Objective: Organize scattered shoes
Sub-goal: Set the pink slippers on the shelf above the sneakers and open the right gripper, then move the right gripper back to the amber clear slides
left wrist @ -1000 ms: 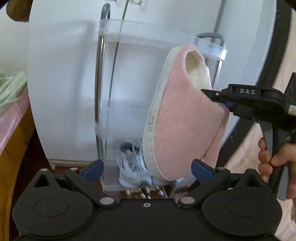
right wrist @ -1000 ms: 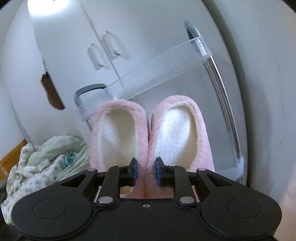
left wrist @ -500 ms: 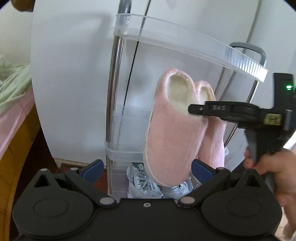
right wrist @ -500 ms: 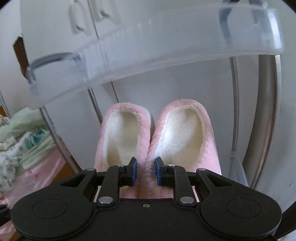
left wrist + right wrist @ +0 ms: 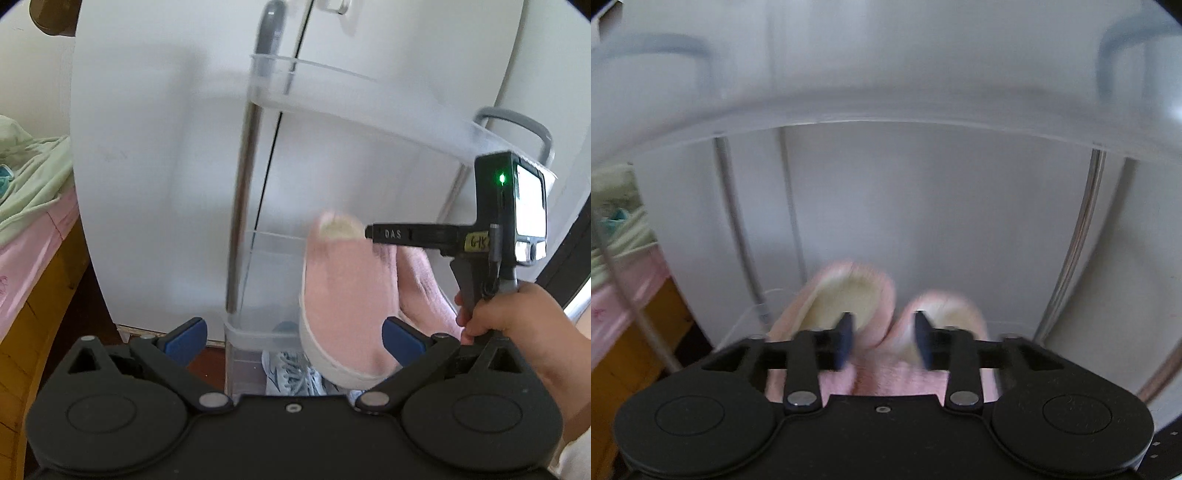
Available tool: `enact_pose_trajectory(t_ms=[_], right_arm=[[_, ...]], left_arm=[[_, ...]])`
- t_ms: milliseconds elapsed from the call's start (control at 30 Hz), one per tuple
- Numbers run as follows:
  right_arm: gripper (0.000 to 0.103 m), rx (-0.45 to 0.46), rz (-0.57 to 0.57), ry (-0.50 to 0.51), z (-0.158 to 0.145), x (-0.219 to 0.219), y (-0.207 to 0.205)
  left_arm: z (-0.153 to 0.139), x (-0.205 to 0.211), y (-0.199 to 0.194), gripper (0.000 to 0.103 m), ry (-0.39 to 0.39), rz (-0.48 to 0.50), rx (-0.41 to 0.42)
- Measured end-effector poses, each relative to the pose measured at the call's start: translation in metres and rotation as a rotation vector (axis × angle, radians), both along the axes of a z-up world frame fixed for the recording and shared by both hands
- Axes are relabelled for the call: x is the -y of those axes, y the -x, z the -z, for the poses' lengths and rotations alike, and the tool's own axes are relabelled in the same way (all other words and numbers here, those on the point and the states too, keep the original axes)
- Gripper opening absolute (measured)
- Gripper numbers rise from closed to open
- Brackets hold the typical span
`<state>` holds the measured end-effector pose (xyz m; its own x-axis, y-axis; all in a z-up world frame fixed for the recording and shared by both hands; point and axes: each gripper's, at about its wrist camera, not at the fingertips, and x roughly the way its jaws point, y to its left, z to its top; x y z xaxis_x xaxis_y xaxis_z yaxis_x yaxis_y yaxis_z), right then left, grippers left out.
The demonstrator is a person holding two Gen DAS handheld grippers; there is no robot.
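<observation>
A pair of pink slippers (image 5: pixel 347 295) with cream lining hangs toe-down at the middle shelf (image 5: pixel 255 334) of a clear plastic shoe rack. In the right wrist view both slippers (image 5: pixel 846 295) lie under the rack's top shelf (image 5: pixel 886 103), blurred by motion. My right gripper (image 5: pixel 882 339) stands open, its blue pads spread on either side of the slippers' touching inner walls. From the left wrist view the right gripper (image 5: pixel 371 233) reaches in from the right at the slippers' openings. My left gripper (image 5: pixel 291 334) is open and empty, in front of the rack.
Pale blue sneakers (image 5: pixel 291 373) sit on the rack's bottom level. White cupboard doors (image 5: pixel 166 147) stand behind the rack. A bed with pink sheet and green cloth (image 5: pixel 33 177) is at left. A person's hand (image 5: pixel 509 317) holds the right gripper.
The right gripper carried the slippers down from the top shelf to under it, at the middle shelf. Its fingers, shut on the slippers before, have now spread apart.
</observation>
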<state>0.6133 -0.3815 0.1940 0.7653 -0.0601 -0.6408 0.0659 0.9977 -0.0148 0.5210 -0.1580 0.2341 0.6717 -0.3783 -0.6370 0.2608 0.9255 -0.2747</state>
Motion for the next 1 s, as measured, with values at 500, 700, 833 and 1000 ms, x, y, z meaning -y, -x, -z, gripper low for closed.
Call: enact_pose_trajectory(t_ms=[500, 700, 833, 1000], right_arm=[[0.085, 0.134, -0.083, -0.027, -0.013, 0.015, 0.052], [0.087, 0.235, -0.067, -0.146, -0.043, 0.030, 0.086], [0.089, 0.311, -0.067, -0.228, -0.053, 0.030, 0.119], [0.093, 0.356, -0.064, -0.286, -0.042, 0.020, 0.153]], left_arm=[[-0.002, 0.021, 0.003, 0.102, -0.016, 0.044, 0.026], [0.005, 0.017, 0.015, 0.102, -0.052, 0.054, 0.057], [0.015, 0.004, 0.024, 0.102, -0.086, 0.043, 0.074], [0.032, -0.030, 0.045, 0.102, -0.100, 0.009, 0.100]])
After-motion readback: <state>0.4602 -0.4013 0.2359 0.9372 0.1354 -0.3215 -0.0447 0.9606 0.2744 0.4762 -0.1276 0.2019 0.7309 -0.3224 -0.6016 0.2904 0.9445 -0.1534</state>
